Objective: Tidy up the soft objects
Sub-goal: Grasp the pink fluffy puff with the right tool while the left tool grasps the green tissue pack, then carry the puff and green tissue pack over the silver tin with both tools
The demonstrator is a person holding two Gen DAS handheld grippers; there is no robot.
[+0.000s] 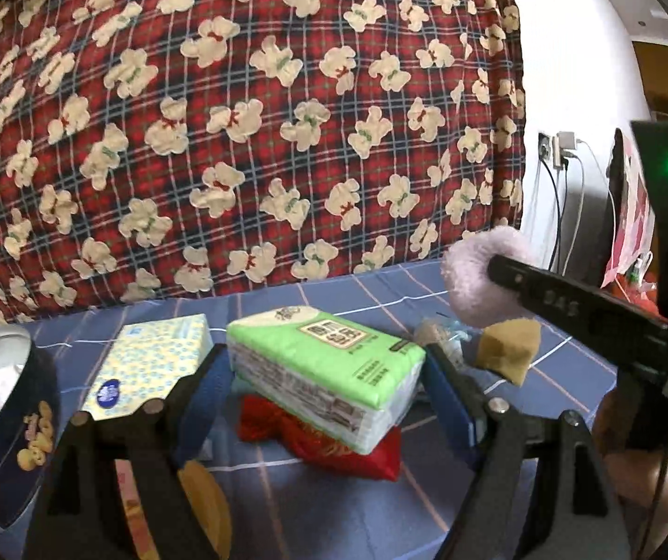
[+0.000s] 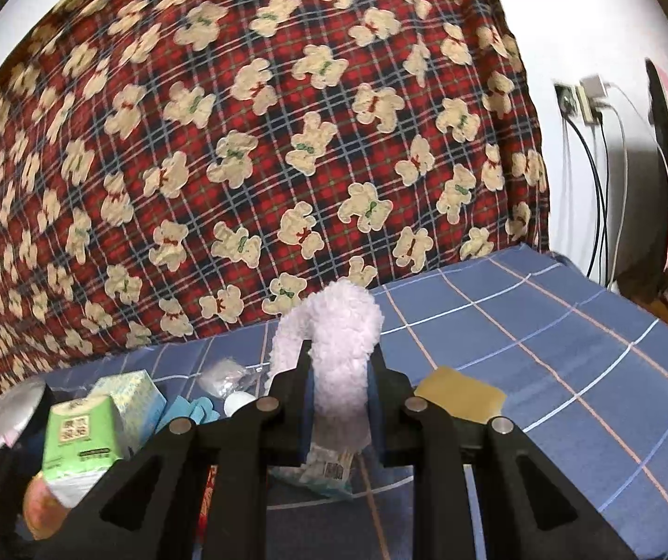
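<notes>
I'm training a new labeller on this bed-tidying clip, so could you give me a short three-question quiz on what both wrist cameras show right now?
1. True or false: the right gripper is shut on the fluffy lilac ring.
2. The green tissue pack lies on top of what? A) the yellow sponge B) a red packet C) the cookie tin
3. Fill in: the green tissue pack sits between the jaws of the ____ gripper.

Key: 1 true. 2 B. 3 left; its pads stand at the pack's two ends, and whether they press cannot be told.
</notes>
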